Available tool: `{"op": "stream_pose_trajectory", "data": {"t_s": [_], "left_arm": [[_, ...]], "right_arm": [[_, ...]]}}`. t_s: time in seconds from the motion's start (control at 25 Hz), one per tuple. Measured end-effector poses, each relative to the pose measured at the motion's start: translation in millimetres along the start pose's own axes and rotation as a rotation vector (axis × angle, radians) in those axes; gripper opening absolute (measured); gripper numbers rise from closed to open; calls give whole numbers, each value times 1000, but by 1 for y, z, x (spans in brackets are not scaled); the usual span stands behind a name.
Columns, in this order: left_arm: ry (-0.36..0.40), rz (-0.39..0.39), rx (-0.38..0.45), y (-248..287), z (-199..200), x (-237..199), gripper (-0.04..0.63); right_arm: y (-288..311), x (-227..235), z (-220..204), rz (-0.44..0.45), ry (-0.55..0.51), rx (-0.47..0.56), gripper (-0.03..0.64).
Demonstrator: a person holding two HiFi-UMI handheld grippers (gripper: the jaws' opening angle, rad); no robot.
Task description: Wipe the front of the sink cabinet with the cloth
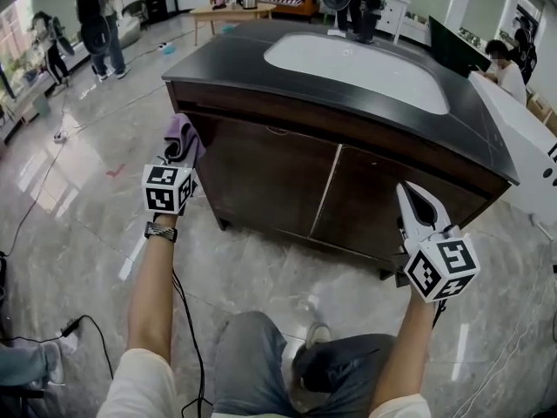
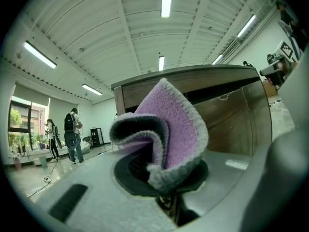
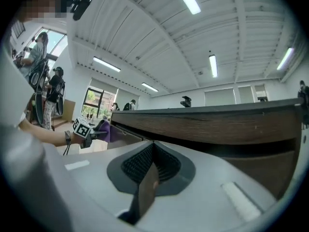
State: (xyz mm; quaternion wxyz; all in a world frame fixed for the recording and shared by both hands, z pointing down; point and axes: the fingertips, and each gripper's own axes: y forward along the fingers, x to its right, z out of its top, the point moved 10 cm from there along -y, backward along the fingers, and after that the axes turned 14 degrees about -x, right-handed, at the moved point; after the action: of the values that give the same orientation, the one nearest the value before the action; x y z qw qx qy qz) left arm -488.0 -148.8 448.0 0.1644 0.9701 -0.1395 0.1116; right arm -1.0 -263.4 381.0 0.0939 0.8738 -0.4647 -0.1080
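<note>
Two handheld grippers are working at one sink cabinet. The left gripper, left of centre in the head view, is gripping the single purple, grey-edged cloth by the cabinet's upper left corner, just under the worktop. Whether the cloth is touching the wood cannot be told. The right gripper, at lower right, is hovering in front of the right-hand door with its jaws pressed together and nothing between them.

The dark wood cabinet is showing two doors, and one white basin is sitting in its black worktop. It is standing on a glossy marble-tiled floor in a large open room. Several people are standing along the top and left edges of the frame, and a wooden table is standing at top centre.

The left gripper view is showing the cloth folded and bulging up from the left gripper's closed jaws, with strip lights overhead. The right gripper view is showing the right gripper's ridged pads meeting, and the cloth far off at centre left.
</note>
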Motion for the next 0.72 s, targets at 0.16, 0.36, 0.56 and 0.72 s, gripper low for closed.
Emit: {"op": "stream_pose_trajectory", "data": {"t_s": [0.16, 0.36, 0.56, 0.72], "left_arm": [[-2, -23, 17, -2, 8, 11, 44], [37, -66, 17, -1, 14, 38, 44], [56, -127, 36, 2, 20, 72, 43], [76, -189, 49, 3, 33, 102, 44]], "right_arm": [[-18, 8, -4, -44, 41, 3, 8], [-39, 13, -8, -90, 67, 3, 8], [-60, 19, -12, -144, 78, 1, 8], [-84, 23, -22, -179, 132, -19, 8]]}}
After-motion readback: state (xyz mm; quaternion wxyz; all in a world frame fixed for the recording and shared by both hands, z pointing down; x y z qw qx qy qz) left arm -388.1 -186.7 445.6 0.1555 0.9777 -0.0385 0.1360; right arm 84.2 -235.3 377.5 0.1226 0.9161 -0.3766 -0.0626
